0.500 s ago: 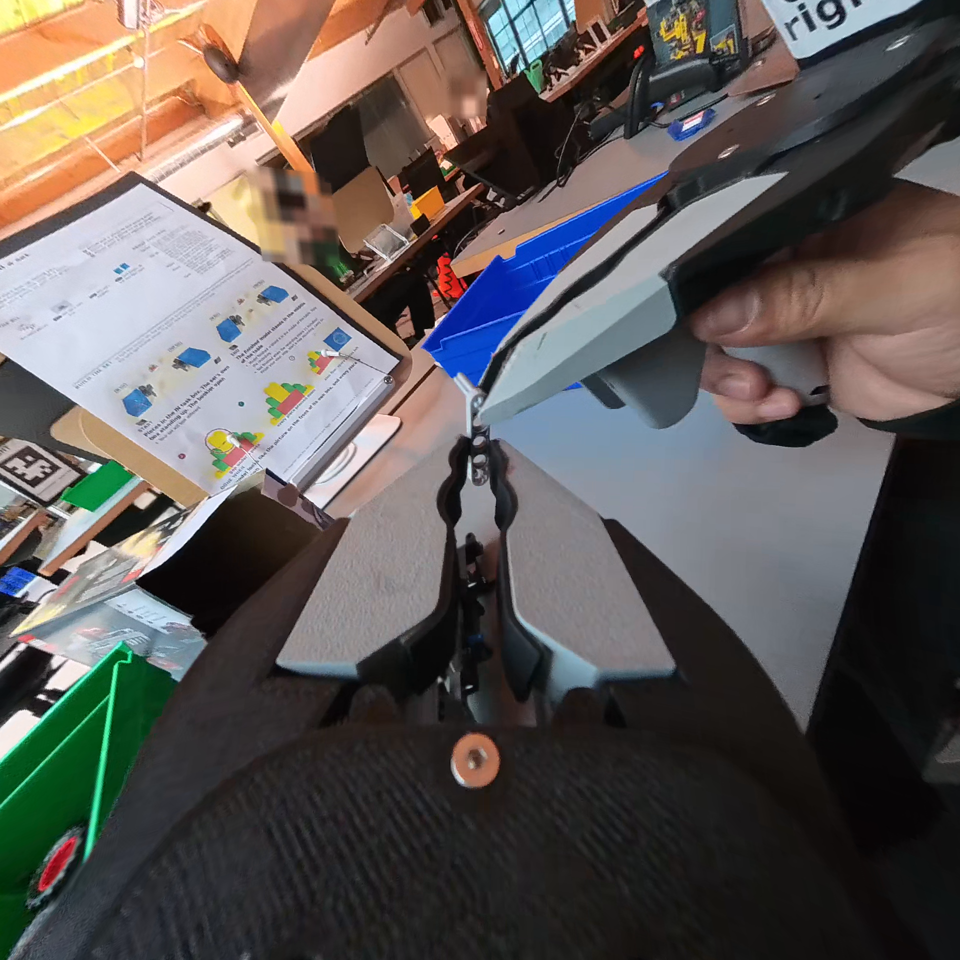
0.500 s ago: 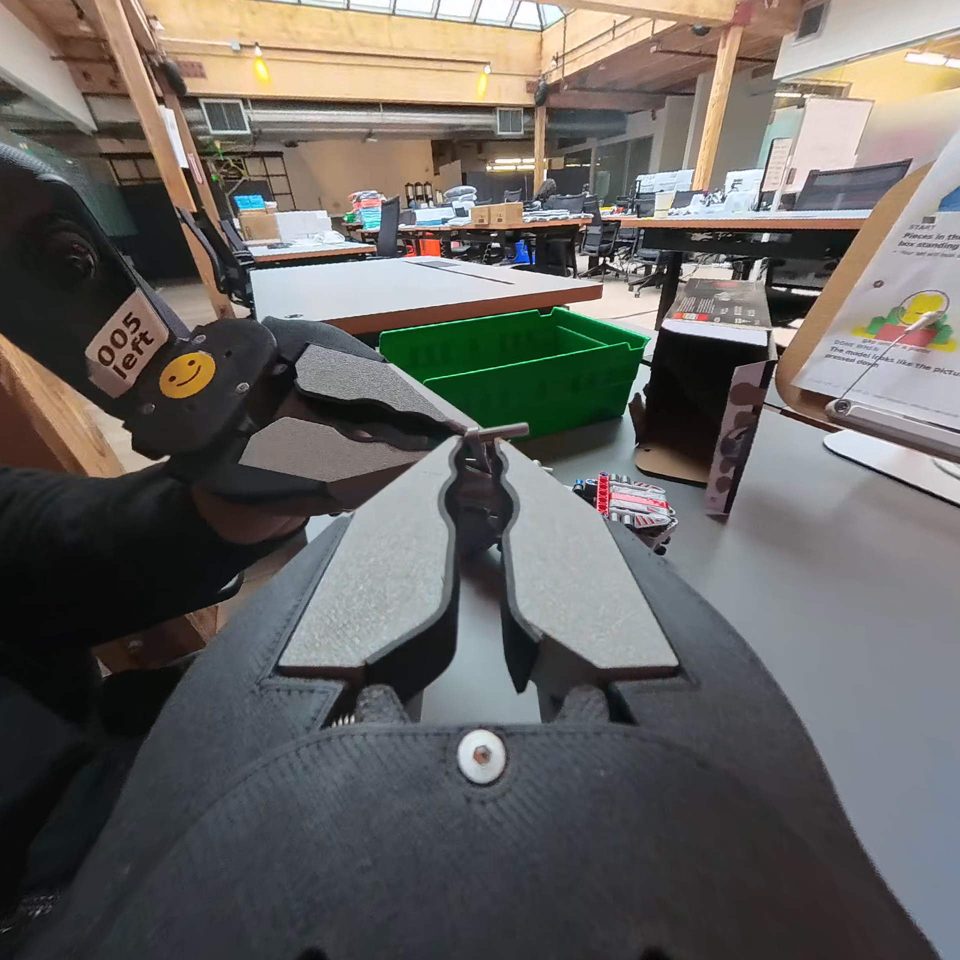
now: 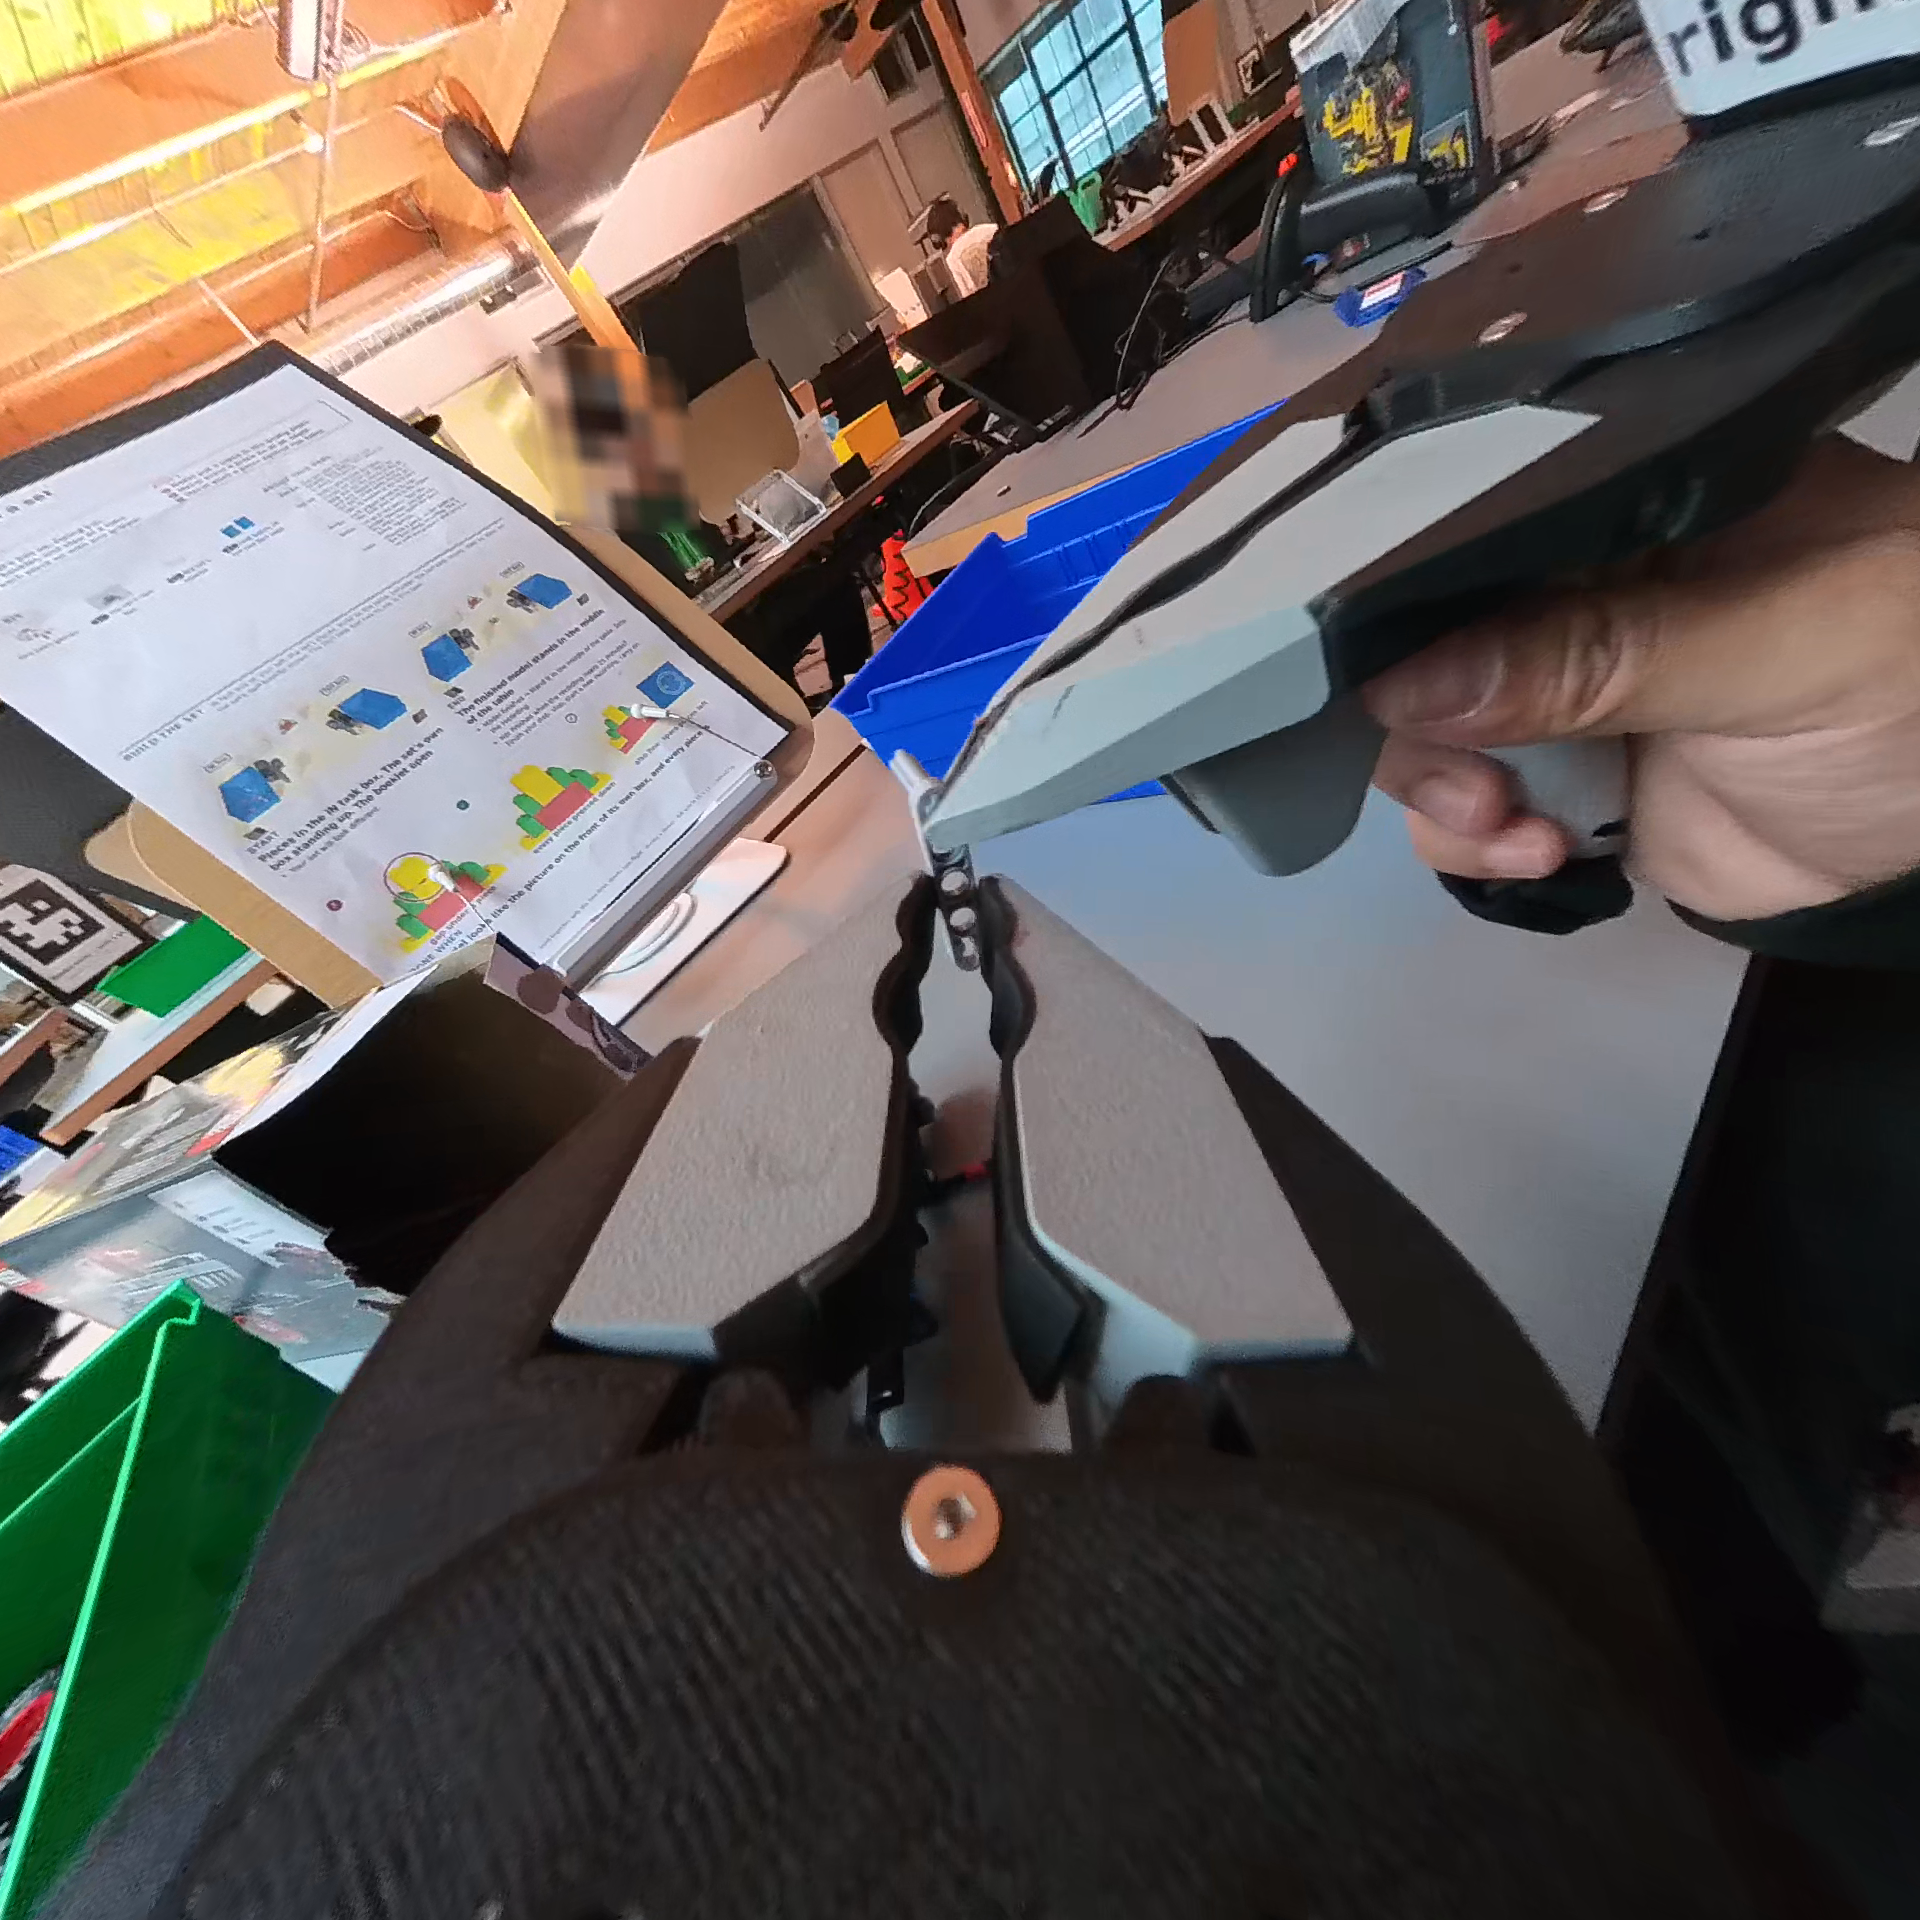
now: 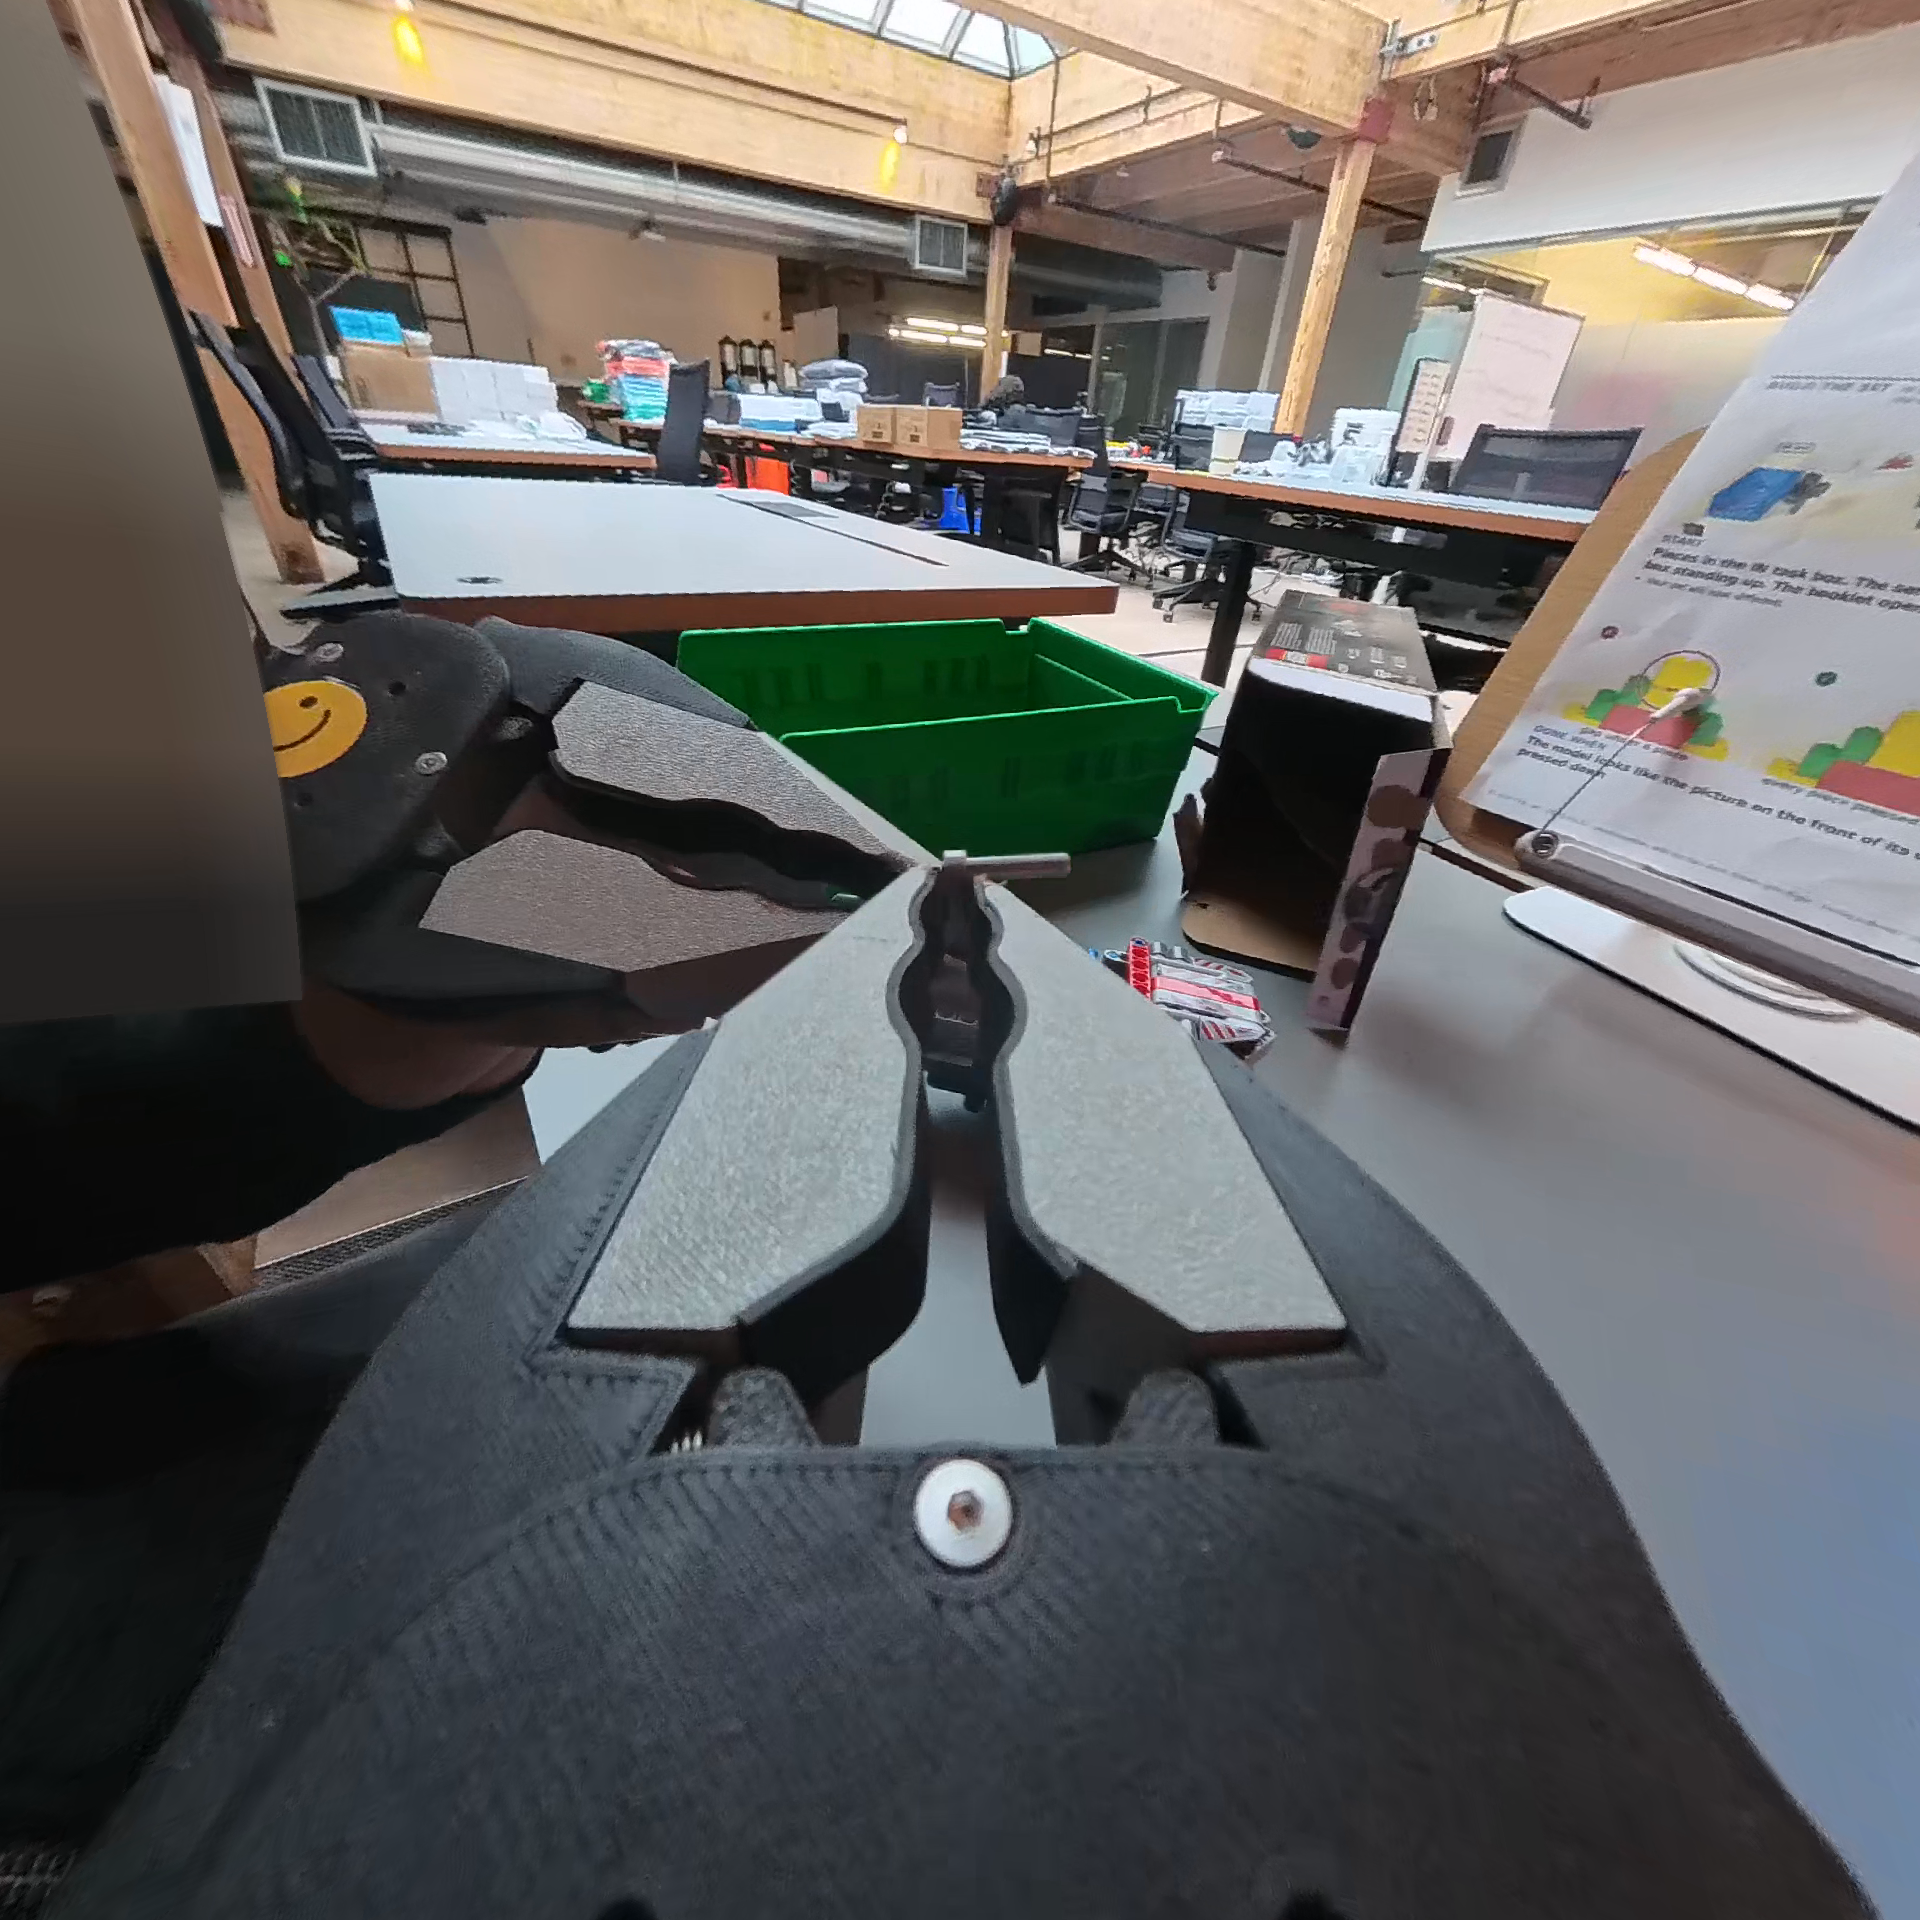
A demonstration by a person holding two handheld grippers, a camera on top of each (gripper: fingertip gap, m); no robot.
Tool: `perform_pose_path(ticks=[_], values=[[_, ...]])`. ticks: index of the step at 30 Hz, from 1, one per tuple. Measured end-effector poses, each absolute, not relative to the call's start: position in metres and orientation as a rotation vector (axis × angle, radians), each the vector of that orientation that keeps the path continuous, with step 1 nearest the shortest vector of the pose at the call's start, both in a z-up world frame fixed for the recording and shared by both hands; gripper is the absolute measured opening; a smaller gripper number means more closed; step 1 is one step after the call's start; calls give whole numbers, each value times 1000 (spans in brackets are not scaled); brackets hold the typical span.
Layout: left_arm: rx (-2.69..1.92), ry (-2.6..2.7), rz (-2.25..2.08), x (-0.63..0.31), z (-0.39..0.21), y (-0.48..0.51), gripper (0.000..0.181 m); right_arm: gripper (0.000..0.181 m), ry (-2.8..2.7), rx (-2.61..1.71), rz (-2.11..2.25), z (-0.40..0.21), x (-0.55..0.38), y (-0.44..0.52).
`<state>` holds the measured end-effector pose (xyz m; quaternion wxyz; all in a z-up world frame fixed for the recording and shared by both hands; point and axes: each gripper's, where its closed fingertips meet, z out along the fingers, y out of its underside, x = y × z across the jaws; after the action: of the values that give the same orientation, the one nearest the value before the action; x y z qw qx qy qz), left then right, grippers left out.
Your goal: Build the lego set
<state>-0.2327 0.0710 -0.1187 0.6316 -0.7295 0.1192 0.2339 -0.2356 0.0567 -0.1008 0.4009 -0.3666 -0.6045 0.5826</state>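
Left wrist view: left gripper (image 3: pixel 954 920) clenched on a dark holed lego beam (image 3: pixel 957 914), the beam standing up between the wavy tips at about 12 o'clock from the palm screw. Right gripper (image 3: pixel 932 808) comes in from 2 o'clock, its grey tips closed on a small grey axle (image 3: pixel 908 771) that meets the top of the beam; a hand (image 3: pixel 1704 727) wraps its trigger at 3 o'clock. Blue bin (image 3: pixel 987 634) behind the tips at 1 o'clock. Instruction sheet (image 3: pixel 343 665) on a stand at 10 o'clock, dark open box (image 3: pixel 416 1112) just below it, green bin (image 3: pixel 94 1475) at 8 o'clock. Grey table (image 3: pixel 1403 1039) under everything. Right wrist view: right gripper (image 4: pixel 956 914) clamped on the dark lego piece (image 4: pixel 954 987), with the grey axle (image 4: pixel 1013 862) lying crosswise atop the tips. Left gripper (image 4: pixel 883 868) enters from 9 o'clock, tips pressed together and touching the same assembly. Green bin (image 4: pixel 987 748) at 12 o'clock beyond, open dark box (image 4: pixel 1320 821) at 1 o'clock, loose red and white lego parts (image 4: pixel 1195 982) on the table (image 4: pixel 1558 1195) just before the box, instruction sheet (image 4: pixel 1766 665) at 2 o'clock.
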Motion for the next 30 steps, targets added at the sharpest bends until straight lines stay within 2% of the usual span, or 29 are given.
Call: perform_pose_path(ticks=[5,12,16,20,30], values=[[-1649,279,569,-234,-119,70,6,0,-1520,-947,1532,-102,-236,56],[-1613,276,610,-236,-115,68,6,1,-1438,-1020,1865,-96,-234,55],[-1622,276,607,-236,-118,70,6,5,-1448,-985,1822,-100,-233,53],[-1632,282,610,-235,-122,71,6,2,-1453,-999,1787,-104,-234,57],[-1670,267,574,-237,-136,75,6,0,-1539,-917,1392,-120,-240,63]])
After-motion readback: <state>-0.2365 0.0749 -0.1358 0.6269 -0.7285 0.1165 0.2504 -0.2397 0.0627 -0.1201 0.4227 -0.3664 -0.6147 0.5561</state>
